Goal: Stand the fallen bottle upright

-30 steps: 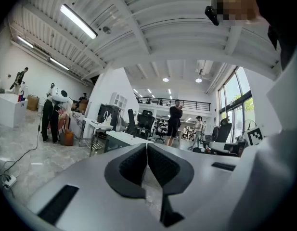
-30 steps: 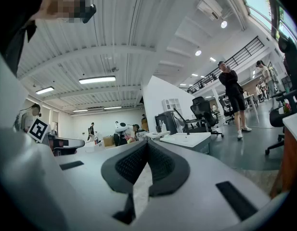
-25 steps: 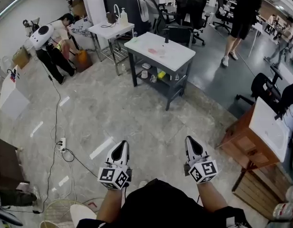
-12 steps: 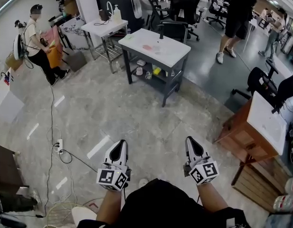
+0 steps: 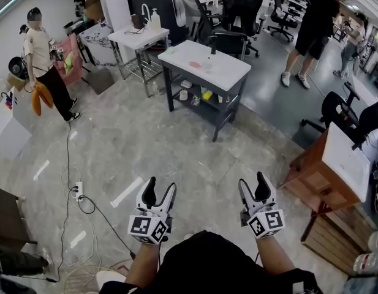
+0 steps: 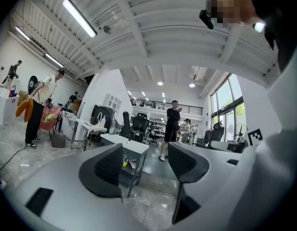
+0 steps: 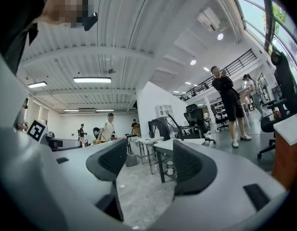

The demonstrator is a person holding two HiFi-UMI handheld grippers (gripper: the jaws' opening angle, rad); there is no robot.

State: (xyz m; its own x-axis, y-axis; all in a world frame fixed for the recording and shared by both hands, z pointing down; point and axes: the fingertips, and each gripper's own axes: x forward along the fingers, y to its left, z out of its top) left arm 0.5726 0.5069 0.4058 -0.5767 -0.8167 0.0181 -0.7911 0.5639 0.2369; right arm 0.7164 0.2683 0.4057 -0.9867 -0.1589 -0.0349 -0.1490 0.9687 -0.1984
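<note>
A white-topped table [image 5: 222, 72] with dark legs stands across the floor, well ahead of me. On it are a small dark upright object [image 5: 212, 48] and a faint pinkish thing [image 5: 197, 64] lying flat; both are too small to identify. My left gripper [image 5: 160, 188] and right gripper [image 5: 253, 182] are held level and low in front of me, far from the table. The jaws of both are opening, with nothing between them. The same table [image 6: 134, 147] shows between the jaws of the left gripper [image 6: 146, 165]. It also appears [image 7: 179, 146] beyond the right gripper [image 7: 150, 162].
A second white table [image 5: 139, 38] with pump bottles stands behind the first. Office chairs [image 5: 238, 8] are at the back and a wooden desk [image 5: 323, 176] at the right. A cable and power strip [image 5: 79, 188] lie on the floor at the left. People stand at the left [image 5: 41, 54] and back right [image 5: 314, 29].
Both grippers' jaws have gone from shut to spread apart. The person at the left has straightened up and shifted; the head view has swung slightly.
</note>
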